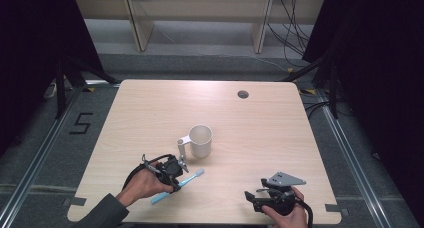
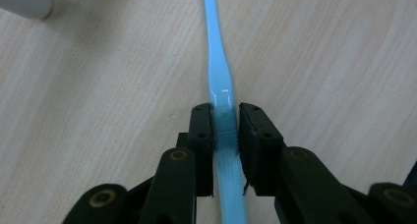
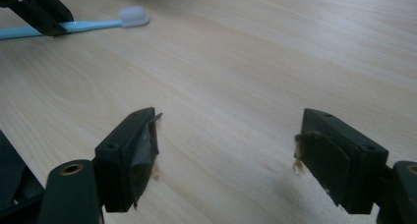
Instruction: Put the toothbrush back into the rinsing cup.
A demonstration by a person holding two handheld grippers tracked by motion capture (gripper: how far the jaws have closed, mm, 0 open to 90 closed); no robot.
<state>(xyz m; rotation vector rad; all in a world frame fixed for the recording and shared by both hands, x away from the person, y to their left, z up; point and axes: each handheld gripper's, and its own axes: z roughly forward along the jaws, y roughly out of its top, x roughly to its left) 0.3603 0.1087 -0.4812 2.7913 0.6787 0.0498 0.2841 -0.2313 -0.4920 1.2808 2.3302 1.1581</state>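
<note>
A light blue toothbrush [image 1: 192, 177] with a white head lies on the wooden table [image 1: 260, 133], just in front of a white mug [image 1: 201, 140]. My left gripper [image 1: 176, 180] is shut on the toothbrush's handle. In the left gripper view both pads [image 2: 204, 128] press the blue toothbrush handle [image 2: 219, 62] where it rests on the table, and my left gripper [image 2: 225, 117] points along it. My right gripper [image 1: 251, 200] sits near the front right edge. In its own view my right gripper [image 3: 226, 140] stands open with bare wood between its jaws, and the toothbrush [image 3: 93, 23] lies far off.
The mug's handle [image 1: 182, 145] points left, close to my left gripper. A round cable hole [image 1: 243, 94] sits in the table's far side. Dark curtains and floor rails flank the table.
</note>
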